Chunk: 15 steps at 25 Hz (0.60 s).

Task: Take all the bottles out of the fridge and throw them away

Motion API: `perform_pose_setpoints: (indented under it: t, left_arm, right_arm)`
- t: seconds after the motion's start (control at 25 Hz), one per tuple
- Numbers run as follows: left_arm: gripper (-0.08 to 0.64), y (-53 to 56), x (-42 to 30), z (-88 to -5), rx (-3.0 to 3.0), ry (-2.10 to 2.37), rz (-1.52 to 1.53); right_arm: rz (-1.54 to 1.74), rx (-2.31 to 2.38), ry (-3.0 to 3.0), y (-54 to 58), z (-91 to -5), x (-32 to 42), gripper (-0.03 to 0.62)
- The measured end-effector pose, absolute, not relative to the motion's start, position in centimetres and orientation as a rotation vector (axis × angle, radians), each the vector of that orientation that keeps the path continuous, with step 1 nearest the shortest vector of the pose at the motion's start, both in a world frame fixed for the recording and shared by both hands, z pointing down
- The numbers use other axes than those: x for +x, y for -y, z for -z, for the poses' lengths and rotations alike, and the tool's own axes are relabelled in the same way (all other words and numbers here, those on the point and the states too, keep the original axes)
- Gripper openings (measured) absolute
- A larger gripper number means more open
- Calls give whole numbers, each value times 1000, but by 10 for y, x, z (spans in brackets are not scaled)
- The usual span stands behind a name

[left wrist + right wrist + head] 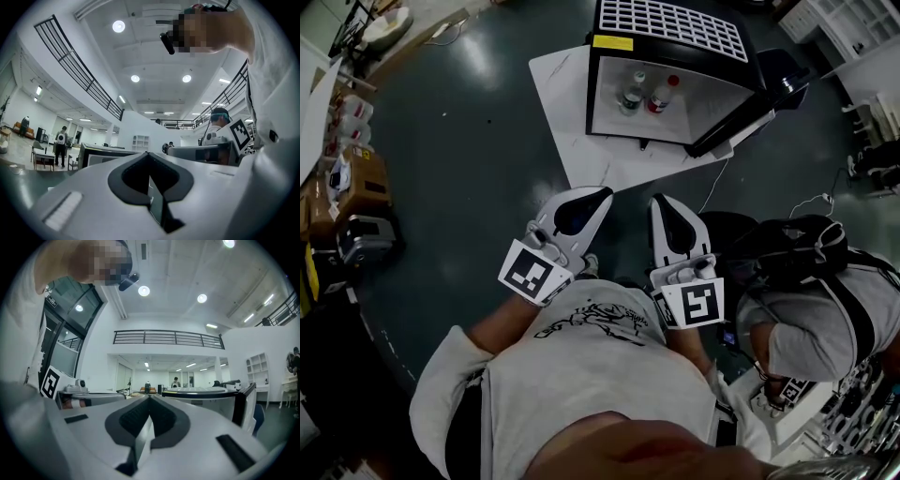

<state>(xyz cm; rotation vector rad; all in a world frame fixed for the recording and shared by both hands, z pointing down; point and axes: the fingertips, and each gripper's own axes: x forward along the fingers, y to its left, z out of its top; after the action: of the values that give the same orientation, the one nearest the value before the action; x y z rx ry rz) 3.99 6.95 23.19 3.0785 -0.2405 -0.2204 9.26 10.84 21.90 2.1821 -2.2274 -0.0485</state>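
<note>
- Left gripper [598, 197] and right gripper [662, 202], both with jaws closed and empty, sit just short of the white board's [581, 150] near edge.
- The fridge [675, 37] door [750, 117] is swung open to the right.
- Two bottles [633, 94] stand at the fridge's front edge.

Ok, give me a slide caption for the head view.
Shut and empty, the left gripper and right gripper hover short of the open fridge holding two bottles.

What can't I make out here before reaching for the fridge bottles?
Head view: red-capped bottle and the bottle beside it: labels, fill too small.
Head view: fridge roof hides its upper inside.
Gripper views: left tongs and right tongs, both shut, block the fridge's shelves.
</note>
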Motion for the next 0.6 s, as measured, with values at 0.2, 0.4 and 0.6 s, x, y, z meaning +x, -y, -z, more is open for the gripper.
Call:
perform_pose_setpoints:
  t: [0.2,0.4,0.6]
  left_arm:
    - [9,-63,35,-233,3076,232,207]
    - [9,-61,32,-232,3076,221,206]
    - [9,-66,33,-232,3064,208,215]
  right_arm:
    - [40,2185,2207,-108,-221,88,9]
    - [36,2188,2188,-106,-223,85,9]
    - [51,2172,2194,-105,-222,81,9]
